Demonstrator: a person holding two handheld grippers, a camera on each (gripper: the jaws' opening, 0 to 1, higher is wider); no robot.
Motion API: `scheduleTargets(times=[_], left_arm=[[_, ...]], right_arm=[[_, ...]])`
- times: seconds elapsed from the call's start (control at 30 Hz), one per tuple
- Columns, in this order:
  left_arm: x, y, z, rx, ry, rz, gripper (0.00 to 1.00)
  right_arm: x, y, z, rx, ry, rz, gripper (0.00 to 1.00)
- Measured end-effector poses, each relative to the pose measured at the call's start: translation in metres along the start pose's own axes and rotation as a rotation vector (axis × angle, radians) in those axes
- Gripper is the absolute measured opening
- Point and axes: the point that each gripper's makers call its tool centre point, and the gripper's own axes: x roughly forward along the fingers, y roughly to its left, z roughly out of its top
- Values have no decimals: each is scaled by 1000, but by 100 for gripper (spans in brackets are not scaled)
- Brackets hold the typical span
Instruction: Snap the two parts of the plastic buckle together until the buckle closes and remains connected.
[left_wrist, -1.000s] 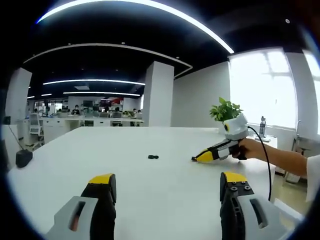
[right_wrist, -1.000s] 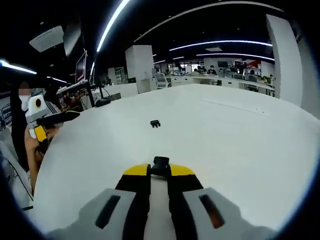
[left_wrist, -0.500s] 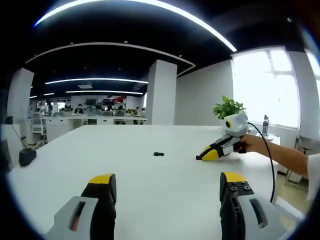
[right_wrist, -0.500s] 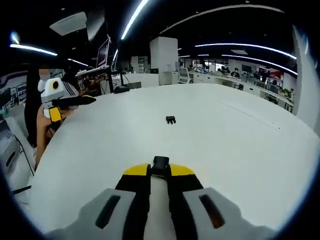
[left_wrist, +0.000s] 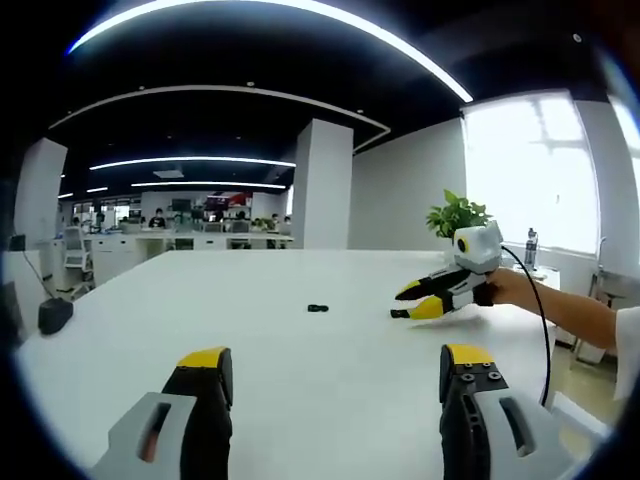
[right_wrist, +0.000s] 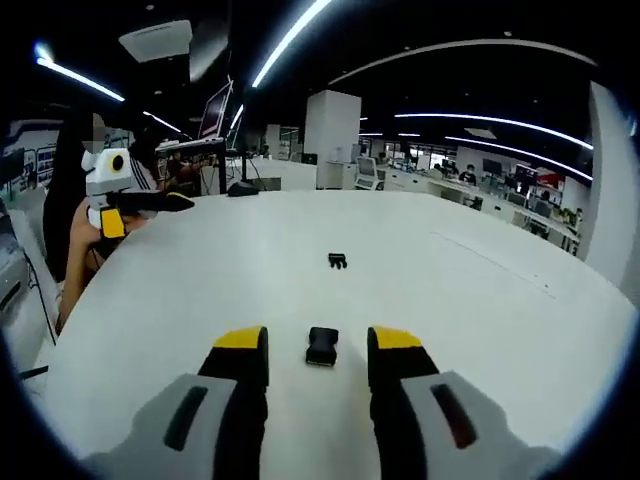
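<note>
Black buckle halves (right_wrist: 322, 346) (right_wrist: 337, 261) on white table (right_wrist: 480, 300); yellow-tipped tool (right_wrist: 317, 345).

The surface (right_wrist: 480, 300) looks smooth and matt white, with only a soft sheen from the ceiling lights. The nearer buckle part (right_wrist: 322, 346) reads as black plastic with a slight gloss on its top edge; the farther buckle part (right_wrist: 337, 261) is also black (too small to judge its finish). The right claw (right_wrist: 318, 345) has smooth yellow tips over black plastic fingers and pale grey matt housings. The left claw (left_wrist: 335, 375) shows the same yellow, black and grey plastic, with small metal-looking screws on one finger
</note>
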Motion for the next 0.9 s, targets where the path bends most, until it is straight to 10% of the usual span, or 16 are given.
scheduleTargets(times=[0.4,0.9], left_arm=[[2,-6,2,11,0,-14,87],[4,-9,1,13,4,-21,87]], right_arm=[[-7,-6,2,175,-74,-131,42],[-3,-3,-6,111,-7,-175,28]])
